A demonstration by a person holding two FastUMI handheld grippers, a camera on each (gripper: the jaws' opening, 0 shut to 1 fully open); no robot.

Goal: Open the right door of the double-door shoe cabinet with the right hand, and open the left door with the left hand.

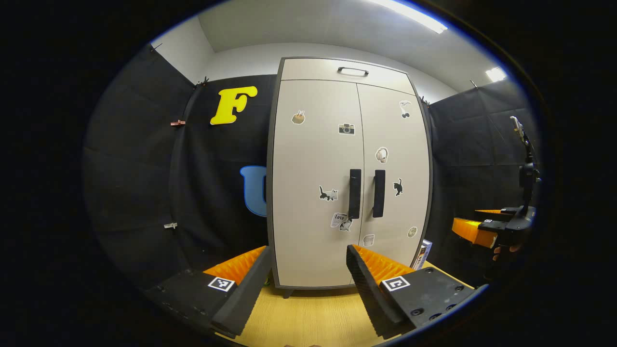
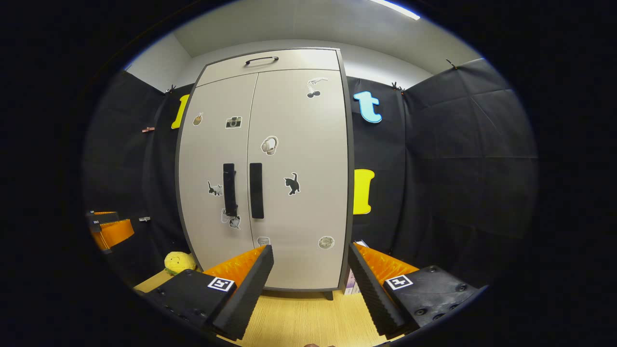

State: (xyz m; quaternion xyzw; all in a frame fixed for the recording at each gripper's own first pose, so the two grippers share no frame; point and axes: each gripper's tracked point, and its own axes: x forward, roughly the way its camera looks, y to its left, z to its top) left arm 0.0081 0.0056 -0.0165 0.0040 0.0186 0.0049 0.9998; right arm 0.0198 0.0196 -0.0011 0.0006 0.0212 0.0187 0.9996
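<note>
A tall beige shoe cabinet (image 1: pixel 347 178) with a dark frame stands on the wooden floor, both doors closed. Its left door (image 1: pixel 315 183) and right door (image 1: pixel 397 164) carry small stickers. Two black vertical handles sit at the middle seam: the left handle (image 1: pixel 355 193) and the right handle (image 1: pixel 379 193). In the right gripper view the same cabinet (image 2: pixel 265 173) shows its left handle (image 2: pixel 229 189) and right handle (image 2: pixel 256 190). My left gripper (image 1: pixel 308 270) is open, well short of the doors. My right gripper (image 2: pixel 311 272) is open too, facing the right door. The right gripper (image 1: pixel 487 226) appears at the far right of the left gripper view.
A drawer front with a black handle (image 1: pixel 353 71) tops the cabinet. A yellow plush toy (image 2: pixel 179 262) lies on the floor left of the cabinet. A small box (image 1: pixel 423 254) leans by the cabinet's right foot. Black cloth walls close in on both sides; wooden floor (image 1: pixel 308 318) lies ahead.
</note>
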